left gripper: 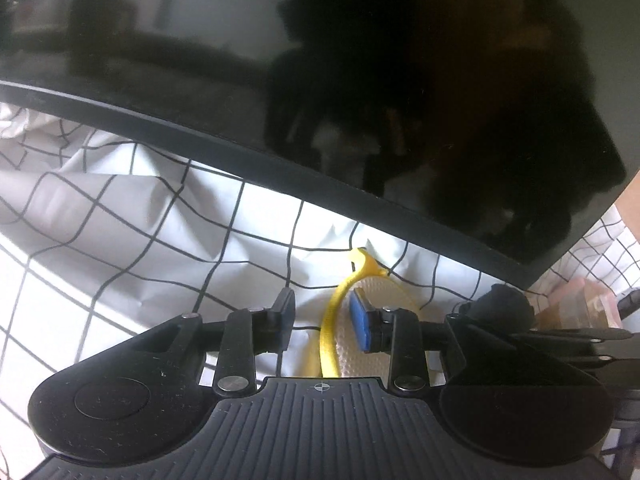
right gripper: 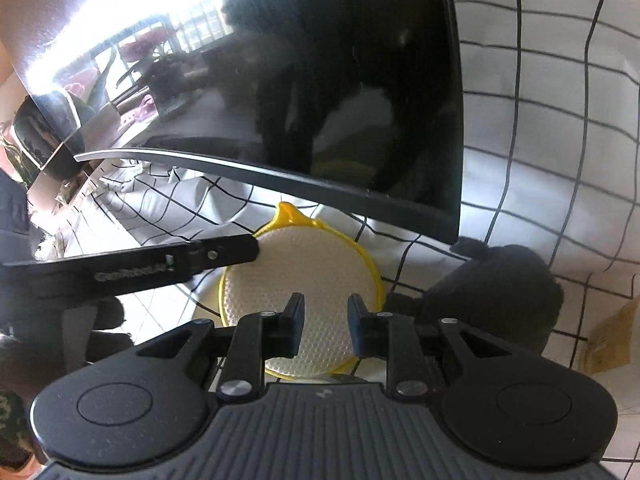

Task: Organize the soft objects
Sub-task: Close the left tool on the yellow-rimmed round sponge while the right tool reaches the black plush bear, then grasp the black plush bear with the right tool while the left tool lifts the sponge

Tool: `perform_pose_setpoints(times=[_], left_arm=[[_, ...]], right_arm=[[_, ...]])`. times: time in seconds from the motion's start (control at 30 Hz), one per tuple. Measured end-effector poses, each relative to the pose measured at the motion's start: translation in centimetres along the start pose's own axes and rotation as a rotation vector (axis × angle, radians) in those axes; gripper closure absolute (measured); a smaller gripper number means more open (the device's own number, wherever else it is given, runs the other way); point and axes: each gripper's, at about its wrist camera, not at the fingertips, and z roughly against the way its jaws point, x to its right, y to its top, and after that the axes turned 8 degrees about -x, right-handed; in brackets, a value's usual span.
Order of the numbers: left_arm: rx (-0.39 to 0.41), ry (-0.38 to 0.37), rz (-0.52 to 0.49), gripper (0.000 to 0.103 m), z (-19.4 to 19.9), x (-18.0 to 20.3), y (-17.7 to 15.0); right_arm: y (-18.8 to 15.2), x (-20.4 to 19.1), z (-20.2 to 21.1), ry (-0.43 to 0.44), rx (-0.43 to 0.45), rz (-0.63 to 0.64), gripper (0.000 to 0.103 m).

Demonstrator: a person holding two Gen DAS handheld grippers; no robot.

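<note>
Round white dimpled pad with yellow rim (right gripper: 304,280): flat on grid-patterned white cloth (right gripper: 540,120), just before glossy black panel (right gripper: 320,60). Left gripper (left gripper: 326,318): partly open, straddling rim, gripping nothing. Right gripper (right gripper: 325,330): narrowly parted above pad, empty. Pinch rim edge firmly; lift clear without snagging cloth.

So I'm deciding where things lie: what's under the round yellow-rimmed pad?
The yellow-rimmed pad lies flat on the white grid-checked cloth, just before the black screen. Anything beneath the pad itself is covered.
</note>
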Motion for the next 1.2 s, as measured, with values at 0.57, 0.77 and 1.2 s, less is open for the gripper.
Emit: perform_pose_setpoints(times=[0.57, 0.77, 1.2], left_arm=[[-0.038, -0.244, -0.12, 0.061, 1.6, 1.9, -0.2], [-0.082, -0.21, -0.056, 0.061, -0.2, 1.2, 0.2], [-0.099, -0.253, 0.088, 0.085, -2.8, 0.3, -0.3]], right_arm=[[0.1, 0.6, -2.0, 0.048, -0.037, -0.006, 0.08], [-0.1, 0.9, -1.9, 0.069, -0.038, 0.006, 0.081], [-0.5, 0.9, -0.3, 0.029, -0.003, 0.038, 0.08]])
